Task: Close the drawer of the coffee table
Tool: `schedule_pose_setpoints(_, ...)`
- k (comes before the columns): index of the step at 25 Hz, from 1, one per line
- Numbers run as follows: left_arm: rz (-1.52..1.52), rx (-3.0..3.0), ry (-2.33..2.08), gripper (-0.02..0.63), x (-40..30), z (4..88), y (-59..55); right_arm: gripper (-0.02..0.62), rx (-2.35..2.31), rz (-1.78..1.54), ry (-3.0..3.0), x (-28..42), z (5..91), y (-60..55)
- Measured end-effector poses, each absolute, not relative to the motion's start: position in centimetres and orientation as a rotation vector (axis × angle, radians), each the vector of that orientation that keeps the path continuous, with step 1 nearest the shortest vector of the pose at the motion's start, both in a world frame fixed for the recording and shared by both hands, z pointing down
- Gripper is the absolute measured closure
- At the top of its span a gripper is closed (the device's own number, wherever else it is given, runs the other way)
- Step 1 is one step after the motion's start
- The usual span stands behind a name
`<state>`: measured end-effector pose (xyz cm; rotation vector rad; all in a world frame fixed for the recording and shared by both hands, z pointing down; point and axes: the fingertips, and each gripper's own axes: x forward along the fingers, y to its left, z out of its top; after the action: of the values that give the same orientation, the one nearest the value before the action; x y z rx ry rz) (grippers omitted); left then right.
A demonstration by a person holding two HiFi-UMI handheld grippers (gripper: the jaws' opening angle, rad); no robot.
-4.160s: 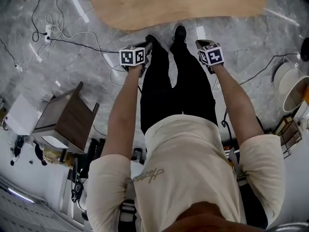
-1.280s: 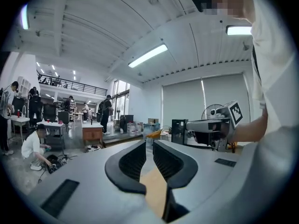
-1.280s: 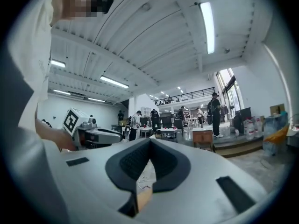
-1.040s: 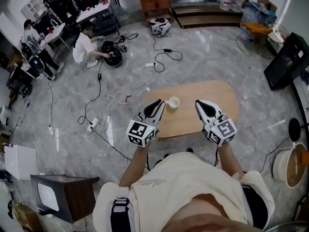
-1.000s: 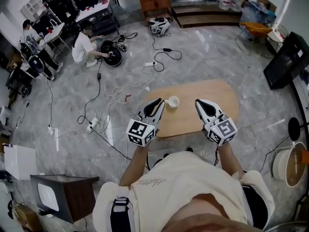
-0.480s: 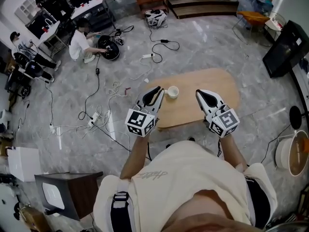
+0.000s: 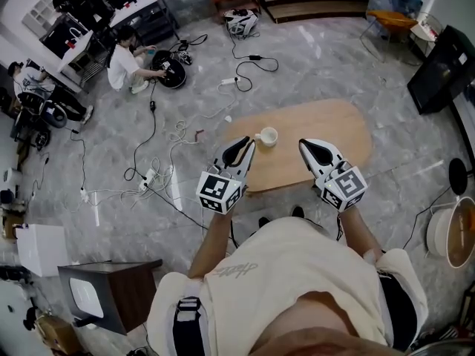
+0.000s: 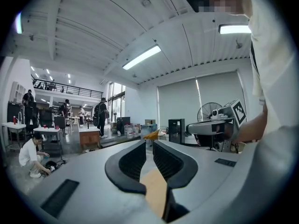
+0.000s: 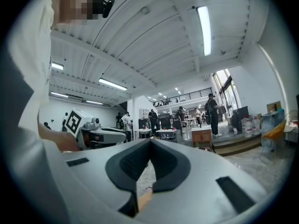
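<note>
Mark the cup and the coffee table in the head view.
cup (image 7: 267,136), head view, middle of its open white top.
coffee table (image 7: 334,124), head view, bare wooden top right of the cup.

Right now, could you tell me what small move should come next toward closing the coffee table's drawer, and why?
Probably lower the left hand-held gripper and the right hand-held gripper toward the near edge of the coffee table. Both hang empty above its top, by the white cup, and no drawer shows in any view, so its front likely must be found first.
</note>
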<state>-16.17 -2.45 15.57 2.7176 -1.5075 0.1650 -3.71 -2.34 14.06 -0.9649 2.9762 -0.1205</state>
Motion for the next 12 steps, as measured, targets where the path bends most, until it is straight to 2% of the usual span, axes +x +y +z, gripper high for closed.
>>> schedule_pose_setpoints(12,0.135,2.71,-1.484,0.552,-15.2,16.1,-3.2,0.601,-0.99,-0.118,3.0,-2.8,15.0,-2.9)
